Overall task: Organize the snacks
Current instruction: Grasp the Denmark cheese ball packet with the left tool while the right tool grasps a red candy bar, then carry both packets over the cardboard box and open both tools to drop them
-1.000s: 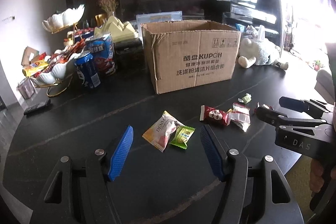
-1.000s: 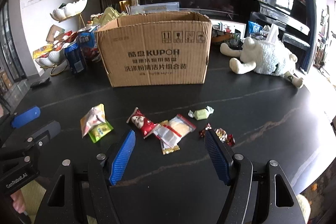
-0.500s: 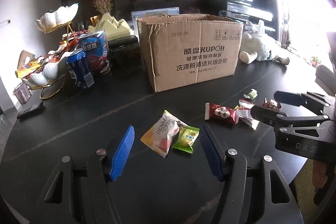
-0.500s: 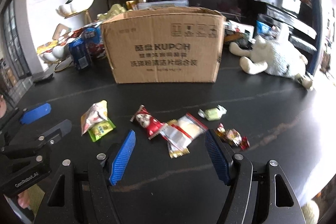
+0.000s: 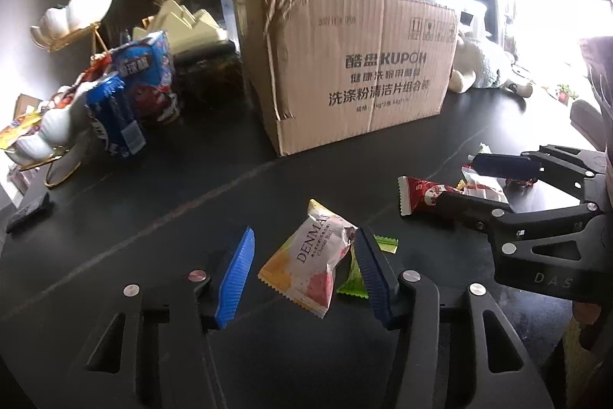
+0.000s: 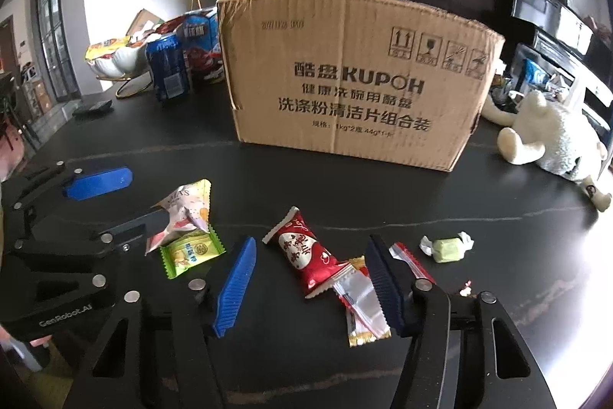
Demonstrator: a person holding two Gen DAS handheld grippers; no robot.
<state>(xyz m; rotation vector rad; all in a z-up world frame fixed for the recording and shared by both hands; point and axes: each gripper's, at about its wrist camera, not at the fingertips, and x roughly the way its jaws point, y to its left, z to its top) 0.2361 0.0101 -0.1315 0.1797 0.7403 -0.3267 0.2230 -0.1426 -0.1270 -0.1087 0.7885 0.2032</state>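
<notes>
Loose snacks lie on a black table in front of an open cardboard box (image 5: 345, 64) (image 6: 352, 79). My left gripper (image 5: 302, 271) is open, low over the table, with the pastel DENMAS packet (image 5: 306, 263) (image 6: 184, 213) between its fingers and a small green packet (image 5: 354, 275) (image 6: 189, 252) by its right finger. My right gripper (image 6: 310, 278) is open, with the red packet (image 6: 302, 252) (image 5: 421, 194) and a clear red-striped packet (image 6: 362, 298) between its fingers. A pale green wrapped candy (image 6: 448, 248) lies to the right.
Left of the box stand a blue can (image 6: 166, 68), a blue snack bag (image 5: 143, 75) and a white shell-shaped stand (image 5: 49, 125) with snacks. A white plush toy (image 6: 551, 137) lies to the right of the box. A remote (image 5: 27, 213) lies at the table's left.
Both grippers have moved forward and down toward the snacks. The DENMAS packet now lies between the left fingers and the red packet between the right fingers. Both stay open.
</notes>
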